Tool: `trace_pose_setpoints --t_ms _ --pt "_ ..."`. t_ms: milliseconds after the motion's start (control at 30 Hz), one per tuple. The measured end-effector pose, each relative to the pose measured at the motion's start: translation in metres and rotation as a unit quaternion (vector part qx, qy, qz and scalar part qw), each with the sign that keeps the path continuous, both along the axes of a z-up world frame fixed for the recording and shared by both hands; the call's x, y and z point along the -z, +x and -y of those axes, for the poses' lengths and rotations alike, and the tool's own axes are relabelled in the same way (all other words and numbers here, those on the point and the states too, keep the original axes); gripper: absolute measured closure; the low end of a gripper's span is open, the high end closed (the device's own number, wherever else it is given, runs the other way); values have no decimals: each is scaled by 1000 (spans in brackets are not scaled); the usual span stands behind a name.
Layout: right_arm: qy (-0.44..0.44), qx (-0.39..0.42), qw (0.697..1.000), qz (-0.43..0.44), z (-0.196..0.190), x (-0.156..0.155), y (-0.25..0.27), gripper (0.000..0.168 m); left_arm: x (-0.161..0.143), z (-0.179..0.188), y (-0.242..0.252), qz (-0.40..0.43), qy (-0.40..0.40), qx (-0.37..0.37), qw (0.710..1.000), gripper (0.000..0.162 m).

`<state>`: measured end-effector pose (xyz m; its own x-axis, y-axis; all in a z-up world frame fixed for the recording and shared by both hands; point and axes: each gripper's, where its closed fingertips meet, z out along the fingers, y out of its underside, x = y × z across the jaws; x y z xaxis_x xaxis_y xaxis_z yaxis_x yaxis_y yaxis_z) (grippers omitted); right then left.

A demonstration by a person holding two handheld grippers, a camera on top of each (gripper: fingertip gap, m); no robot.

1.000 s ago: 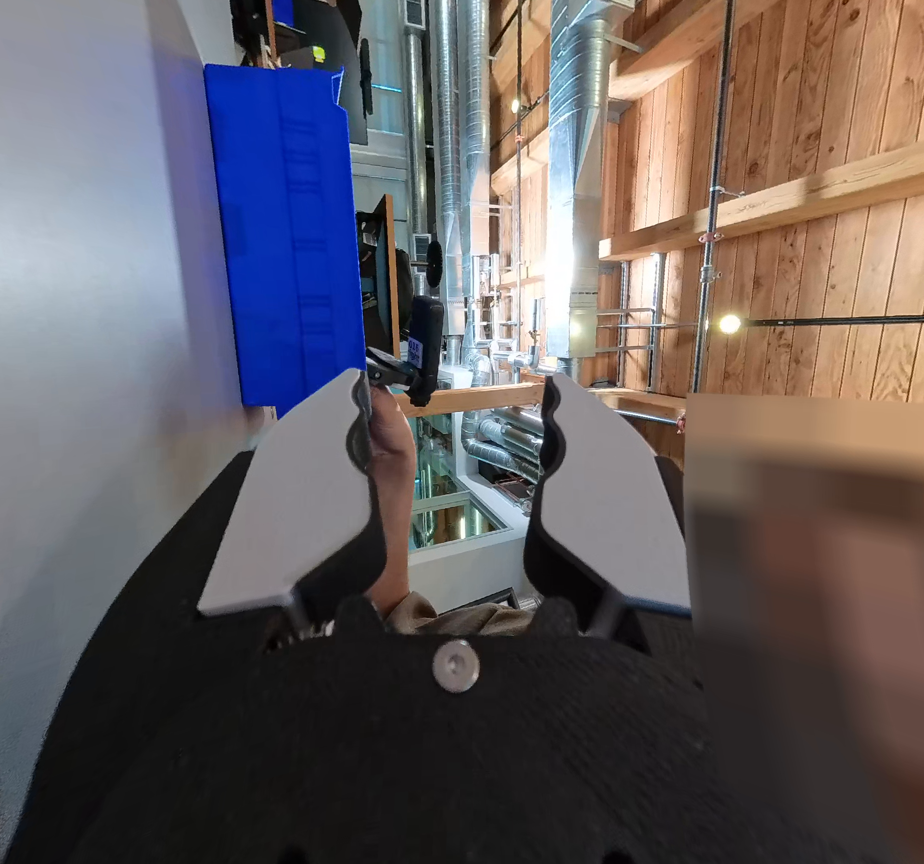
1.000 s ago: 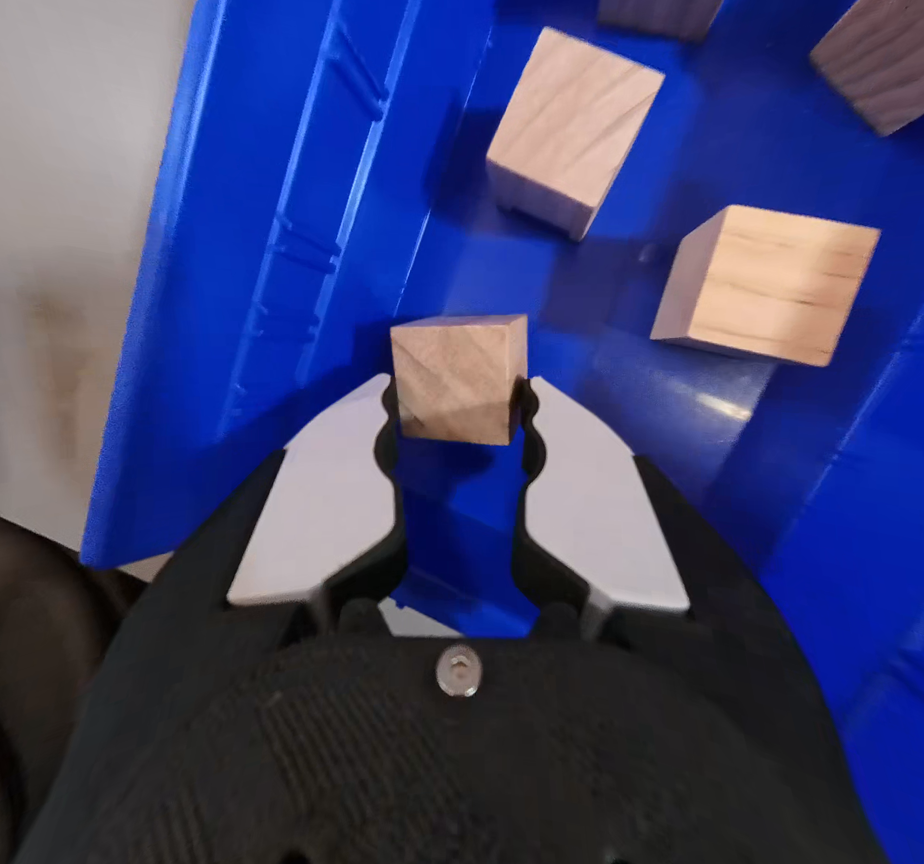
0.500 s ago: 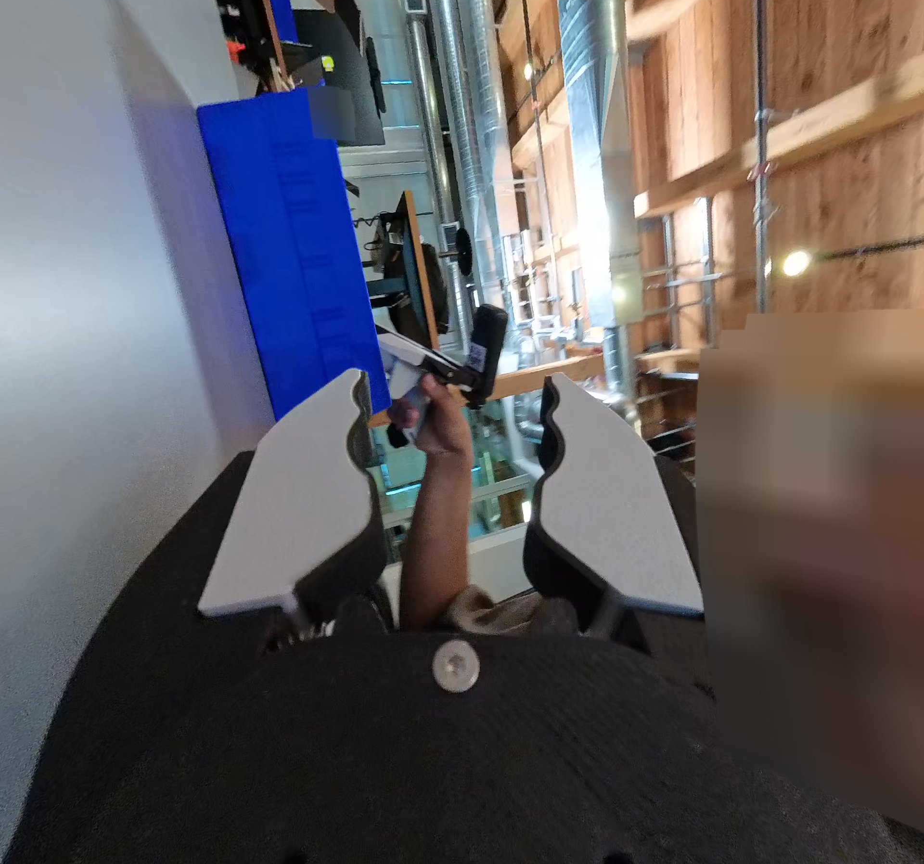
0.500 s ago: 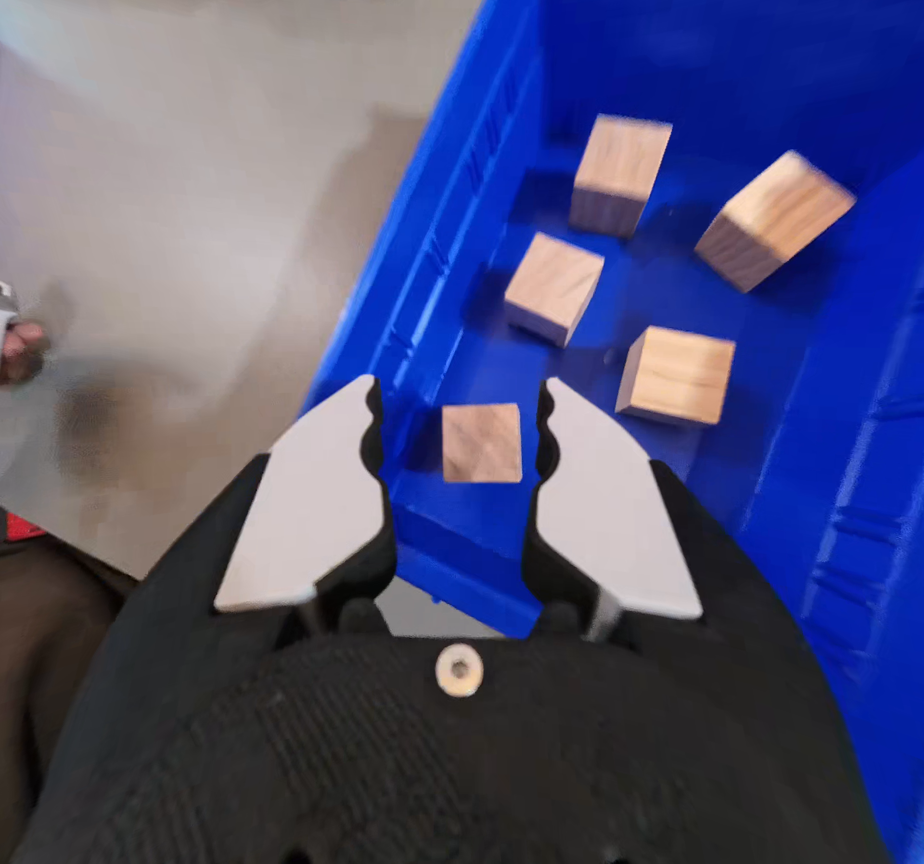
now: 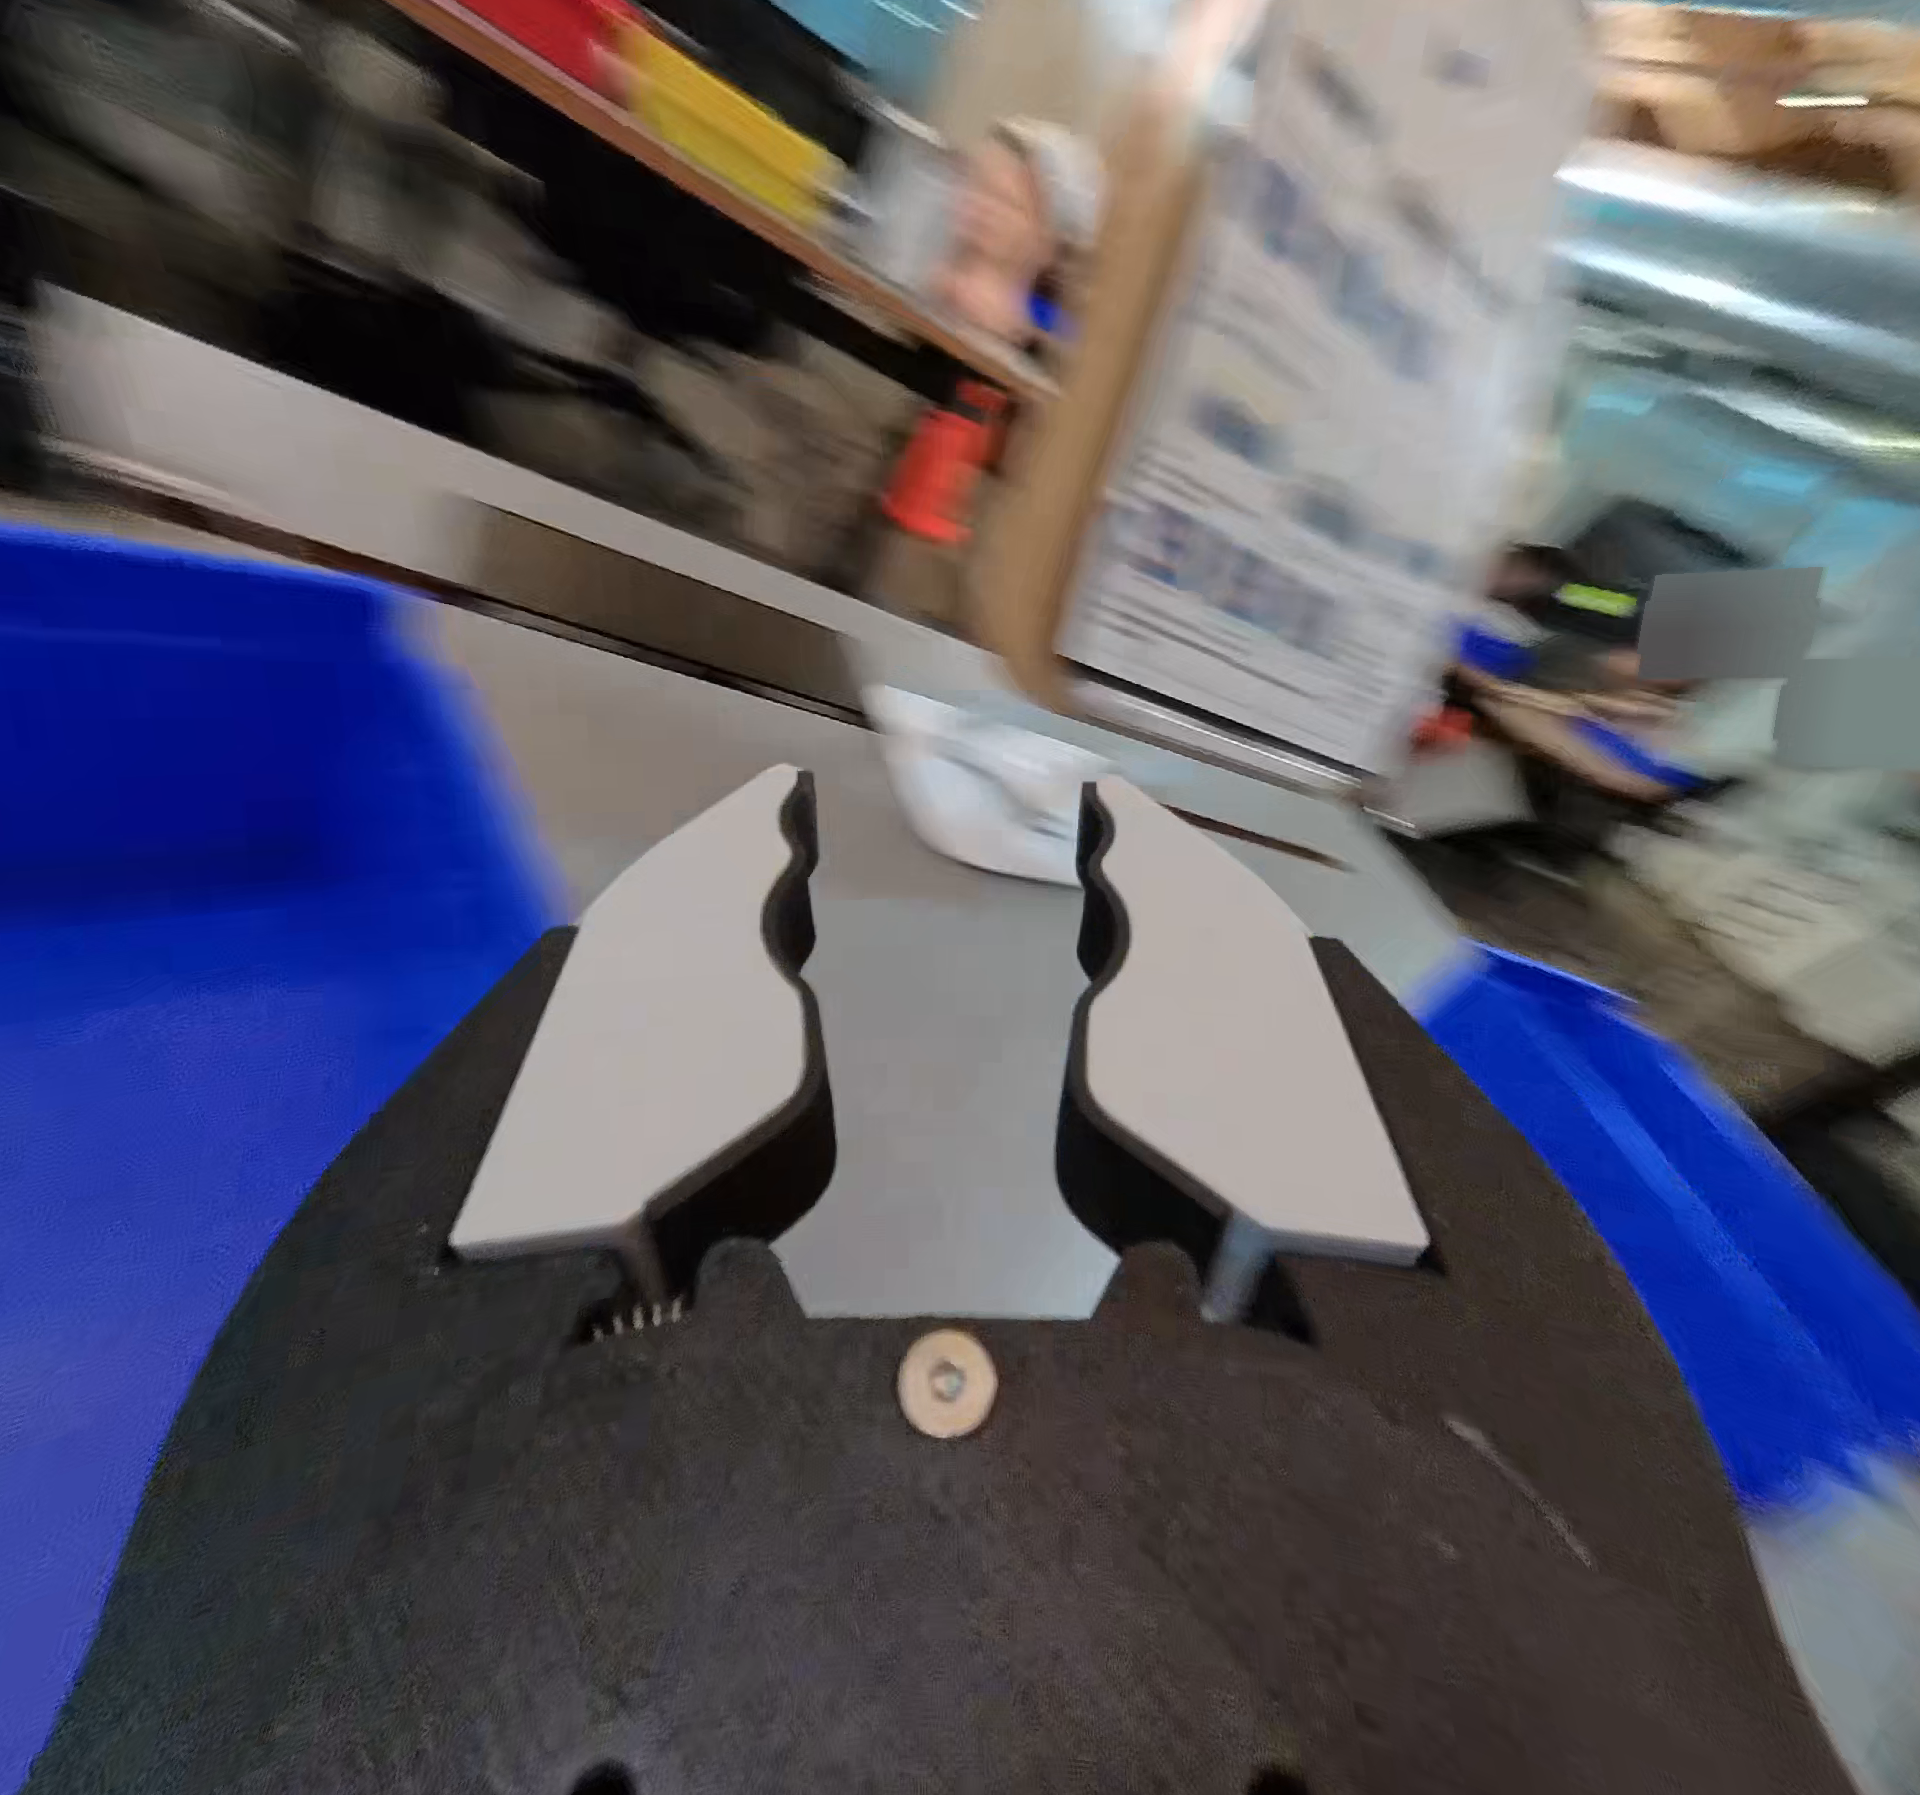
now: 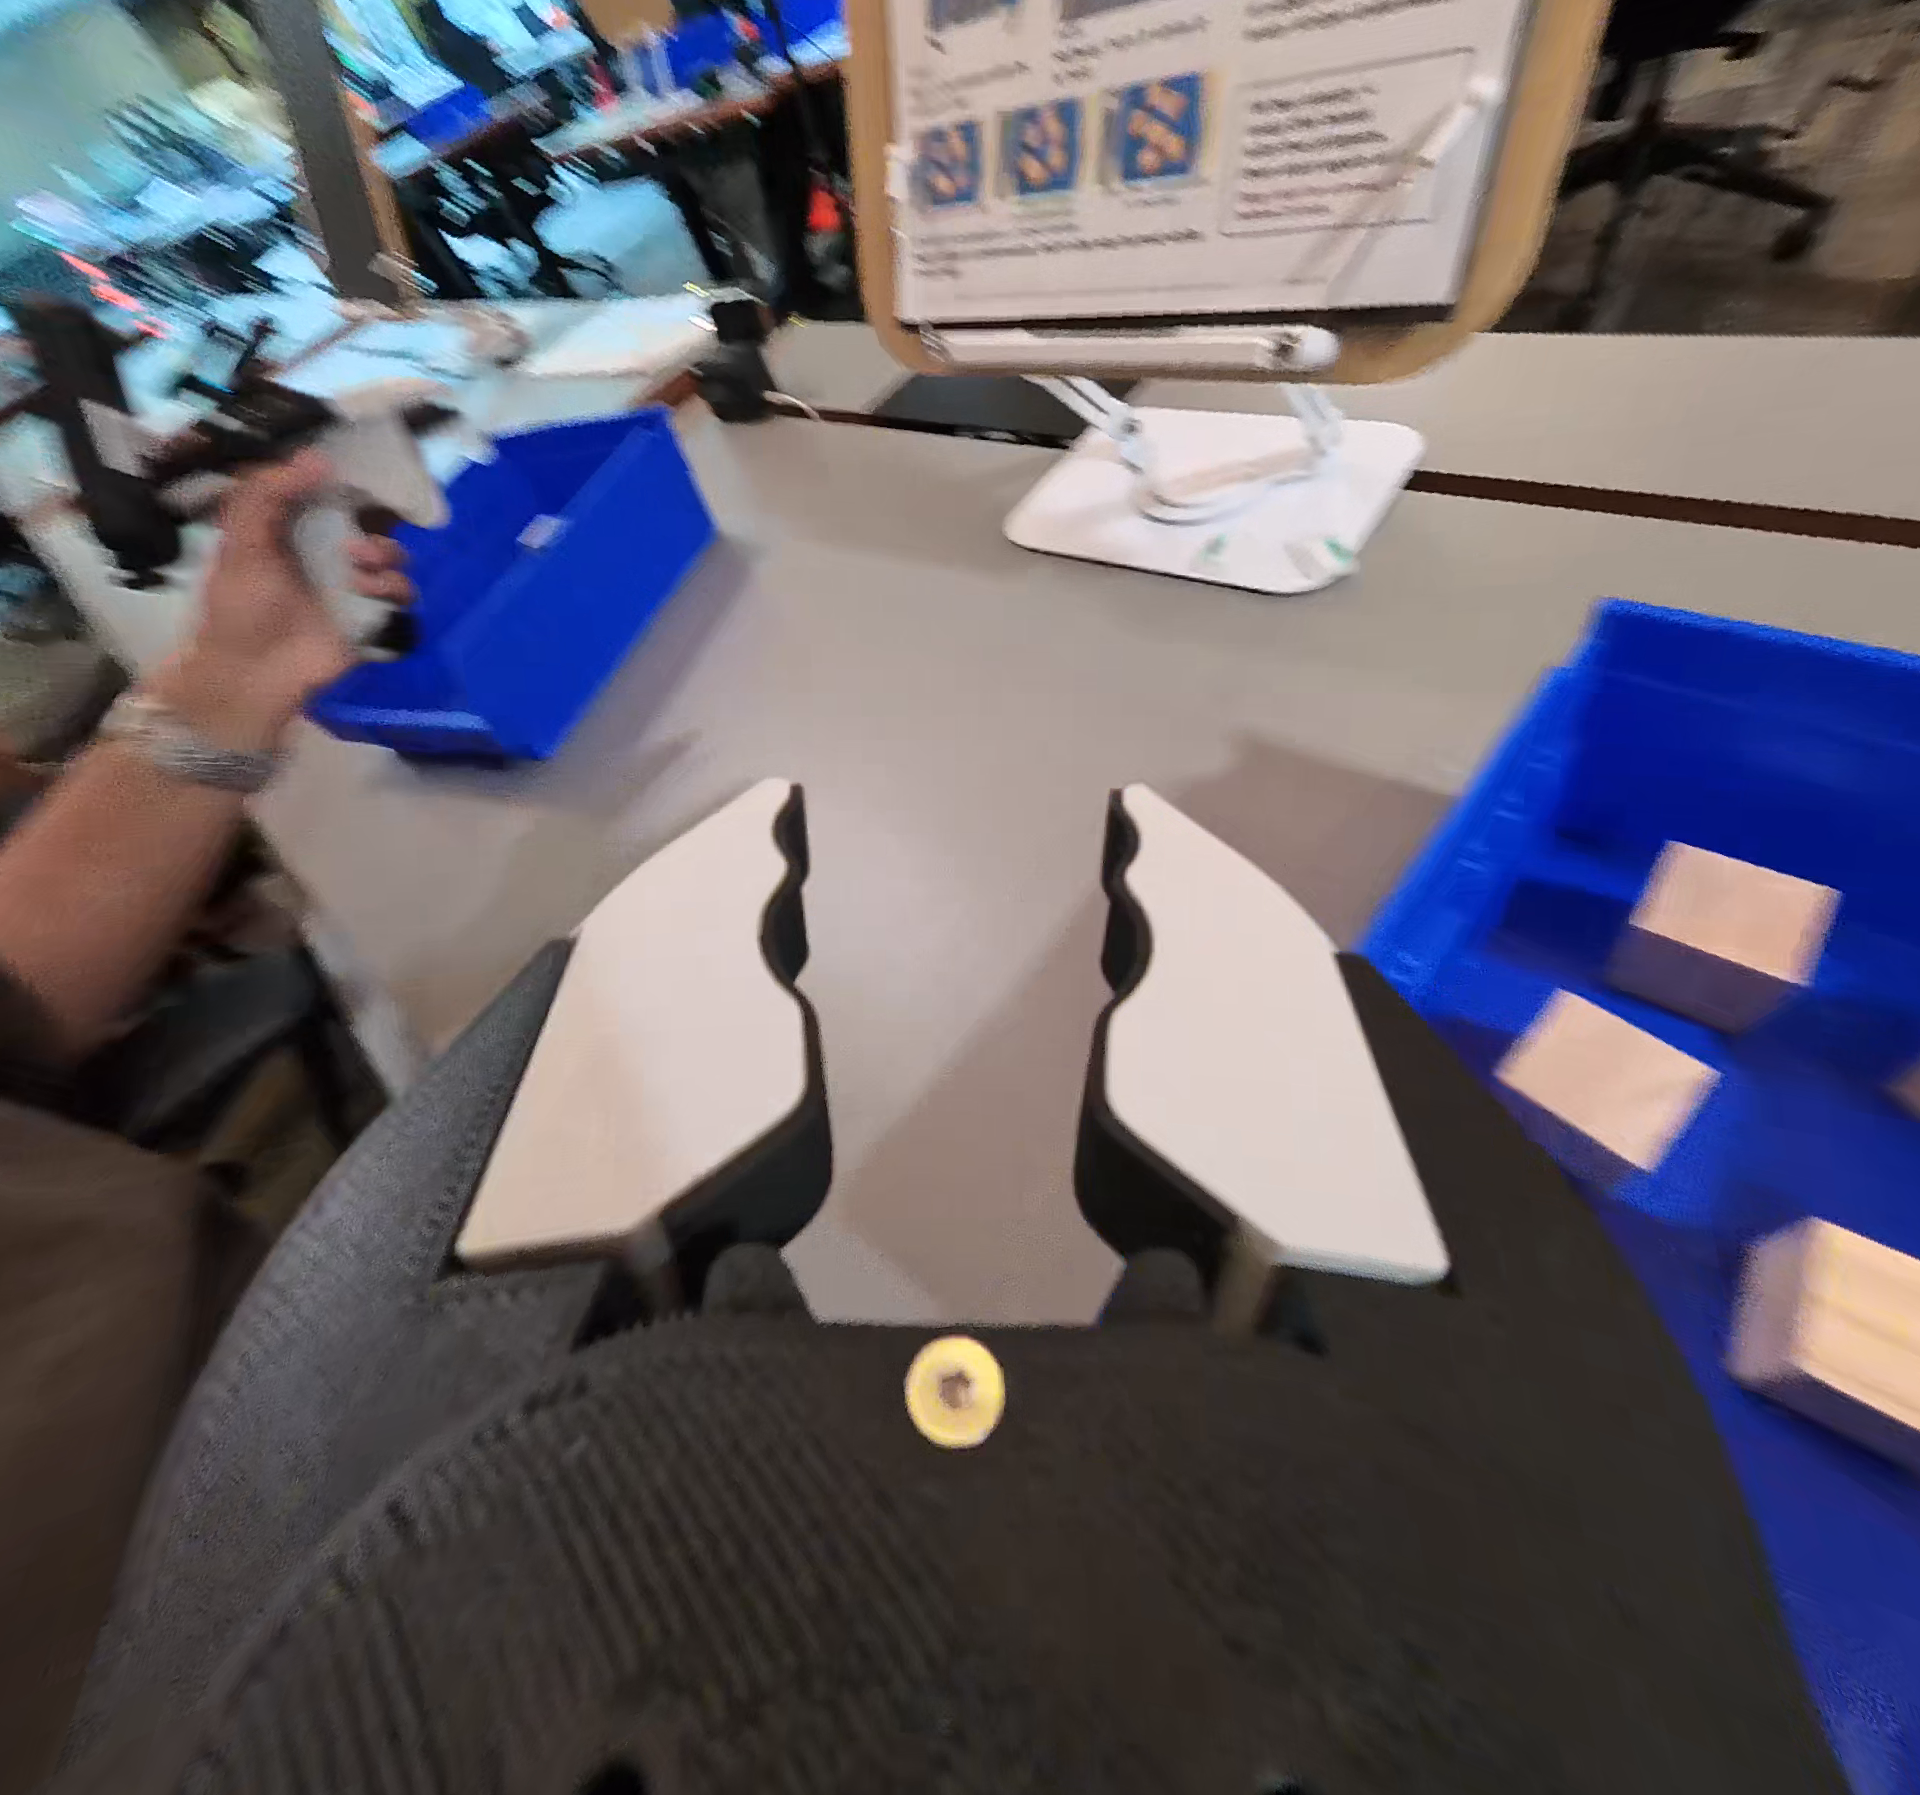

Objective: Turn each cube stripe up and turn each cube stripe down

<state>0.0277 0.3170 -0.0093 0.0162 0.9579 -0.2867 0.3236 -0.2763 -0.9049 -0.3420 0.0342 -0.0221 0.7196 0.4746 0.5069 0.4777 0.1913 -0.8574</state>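
Observation:
Several plain wooden cubes lie in a blue bin [image 6: 1496,852] at the right of the right wrist view; the nearest are one cube [image 6: 1725,930], a second [image 6: 1605,1080] and a third [image 6: 1839,1330]. No stripe shows on them. My right gripper [image 6: 956,795] is open and empty over the grey table [image 6: 935,665], left of that bin. My left gripper [image 5: 943,789] is open and empty above the table between two blue bins, one [image 5: 208,914] on its left and one [image 5: 1662,1226] on its right. The left wrist view is blurred.
A second blue bin [image 6: 582,571] stands at the far left, with a person's hand [image 6: 270,592] holding the other gripper [image 6: 384,457] beside it. A board with sheets on a white stand [image 6: 1216,488] is at the table's back. Shelves and desks lie beyond.
My right gripper let go of a cube in the bin, opened, rose and swung left out over the table. My left gripper swung down from pointing at the ceiling to face the table.

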Motion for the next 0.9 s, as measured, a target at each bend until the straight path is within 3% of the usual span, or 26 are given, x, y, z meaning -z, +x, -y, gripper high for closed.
trace_pose_setpoints --t_ms 100,167,233,300,533,600,700,900 --pt "-60 -47 996 -36 22 -17 -6 112 27 70 -79 -24 -91 -146 985 109" --pt "-82 -67 993 -51 29 -24 -8 113 64 96 -112 21 -165 -181 969 100" --pt "-104 -83 989 -67 35 -31 -8 116 93 117 -137 70 -190 -233 951 102" --pt "-128 -97 984 -84 41 -38 -8 117 111 121 -150 92 -201 -238 946 101" --pt "-133 -103 981 -100 47 -49 -5 118 175 128 -180 92 -391 -237 885 100" --pt "-130 -104 981 -99 48 -50 -5 119 190 130 -182 115 -429 -227 867 110" --pt "-122 -104 983 -95 49 -49 -5 119 178 121 -181 113 -393 -219 886 114" --pt "-126 -101 982 -102 48 -47 -8 122 74 68 -135 10 -188 -152 970 115"
